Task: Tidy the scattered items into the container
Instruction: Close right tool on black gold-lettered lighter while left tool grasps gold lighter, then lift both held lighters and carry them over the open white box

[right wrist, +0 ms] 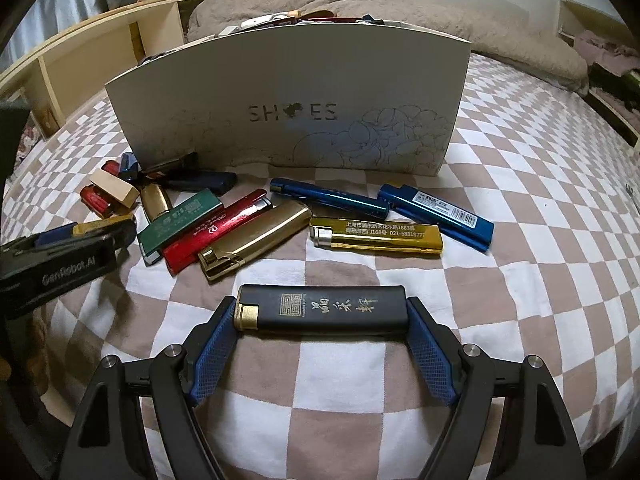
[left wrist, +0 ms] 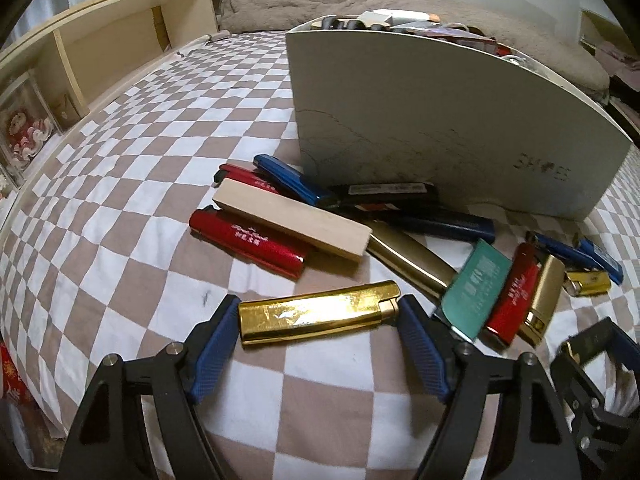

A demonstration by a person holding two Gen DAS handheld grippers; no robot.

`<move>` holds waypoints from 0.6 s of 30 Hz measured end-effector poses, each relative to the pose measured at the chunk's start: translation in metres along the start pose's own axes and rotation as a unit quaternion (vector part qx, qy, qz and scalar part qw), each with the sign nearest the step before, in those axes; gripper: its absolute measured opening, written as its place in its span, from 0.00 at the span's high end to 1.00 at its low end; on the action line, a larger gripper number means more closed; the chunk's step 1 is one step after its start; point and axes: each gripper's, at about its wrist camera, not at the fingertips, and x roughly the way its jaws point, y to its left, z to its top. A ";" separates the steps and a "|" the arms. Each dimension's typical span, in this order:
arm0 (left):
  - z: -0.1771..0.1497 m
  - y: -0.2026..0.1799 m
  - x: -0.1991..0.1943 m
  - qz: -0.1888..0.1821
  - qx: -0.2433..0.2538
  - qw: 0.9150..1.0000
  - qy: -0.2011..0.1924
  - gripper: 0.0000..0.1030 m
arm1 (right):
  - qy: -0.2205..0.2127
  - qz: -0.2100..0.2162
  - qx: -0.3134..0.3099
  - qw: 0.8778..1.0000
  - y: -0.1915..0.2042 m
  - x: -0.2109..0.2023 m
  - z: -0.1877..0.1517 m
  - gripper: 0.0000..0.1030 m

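Observation:
Several lighters lie scattered on a checked bedsheet in front of a white shoe box [left wrist: 440,120] [right wrist: 288,112] that holds other items. My left gripper [left wrist: 318,312] is shut lengthwise on a shiny gold lighter [left wrist: 320,312] at sheet level. My right gripper [right wrist: 320,312] is shut lengthwise on a black lighter [right wrist: 324,308] with gold characters. The left gripper also shows at the left edge of the right wrist view [right wrist: 60,264]. Red [left wrist: 248,242], blue [right wrist: 436,210], gold [right wrist: 376,236] and green [right wrist: 180,220] lighters and a wooden block [left wrist: 292,218] lie near the box.
A wooden shelf unit [left wrist: 108,40] runs along the left side of the bed. A beige fleece blanket [right wrist: 400,12] is bunched behind the box. The checked sheet [right wrist: 540,160] stretches to the right of the box.

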 end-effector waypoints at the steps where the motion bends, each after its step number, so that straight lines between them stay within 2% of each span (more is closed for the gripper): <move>1: -0.001 0.000 -0.002 -0.005 0.000 1.000 0.000 0.23 | 0.000 0.001 0.000 1.000 0.000 0.000 0.000 0.21; 6: -0.003 -0.002 -0.013 -0.032 -0.002 0.999 -0.008 0.23 | 0.001 0.006 0.005 1.000 0.003 0.000 0.000 0.21; 8: -0.003 -0.003 -0.020 -0.043 -0.004 0.999 -0.016 0.23 | 0.001 0.010 0.009 1.000 -0.020 -0.017 -0.005 0.21; 11: -0.001 -0.004 -0.035 -0.059 -0.005 0.998 -0.034 0.23 | 0.001 0.018 0.019 1.000 -0.018 -0.017 0.000 0.21; 16: 0.002 -0.005 -0.052 -0.068 0.001 0.996 -0.062 0.23 | -0.012 0.016 0.022 1.000 -0.013 -0.021 0.007 0.21; 18: 0.005 -0.004 -0.054 -0.072 0.002 0.995 -0.069 0.23 | -0.019 0.017 0.023 0.999 -0.024 -0.032 0.004 0.21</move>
